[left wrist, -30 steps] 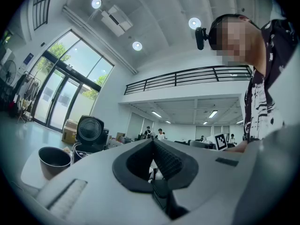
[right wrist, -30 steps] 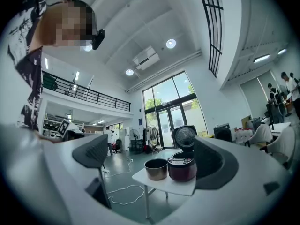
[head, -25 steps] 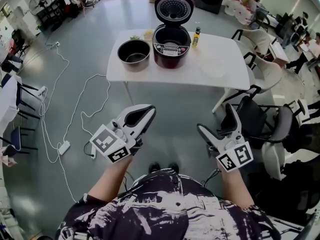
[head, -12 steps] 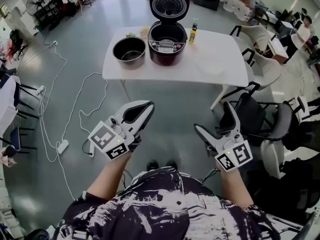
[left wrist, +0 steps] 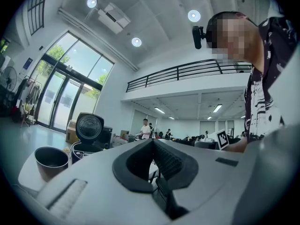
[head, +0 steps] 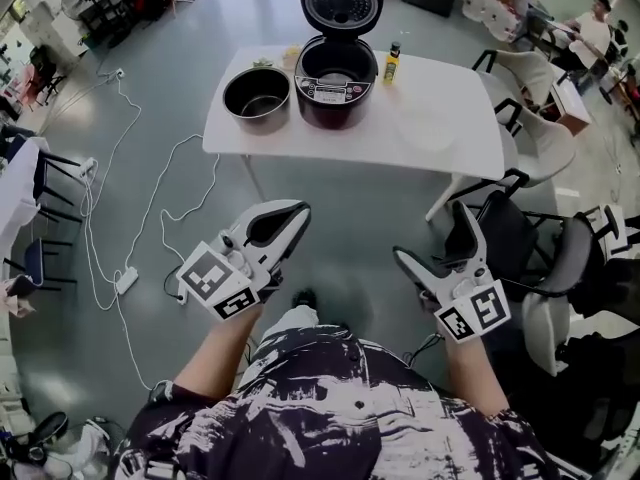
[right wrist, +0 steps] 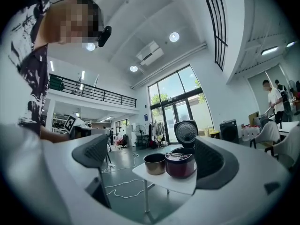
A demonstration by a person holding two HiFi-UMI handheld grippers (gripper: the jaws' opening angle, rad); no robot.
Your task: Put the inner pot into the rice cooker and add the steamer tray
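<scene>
- While both tools hang well short of it, the dark red round rice cooker (head: pixel 337 78) stands lid-up on a white rectangular table (head: pixel 350 144).
- The dark metal inner pot (head: pixel 257 92) sits just beside the cooker, outside it.
- The white left gripper (left wrist: pixel 152 142) has its jaws pressed together, holding nothing.
- The white right gripper (right wrist: pixel 152 156) has its jaws spread wide, empty.

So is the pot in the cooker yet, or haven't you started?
Hardly started. Done: the rice cooker already stands open on the table. In hand: nothing. The left tool is shut with nothing in it, the right tool is open and empty, and both are well short of the table. Left: the inner pot sits beside the cooker and must go in, then the steamer tray, which I can't clearly make out.
</scene>
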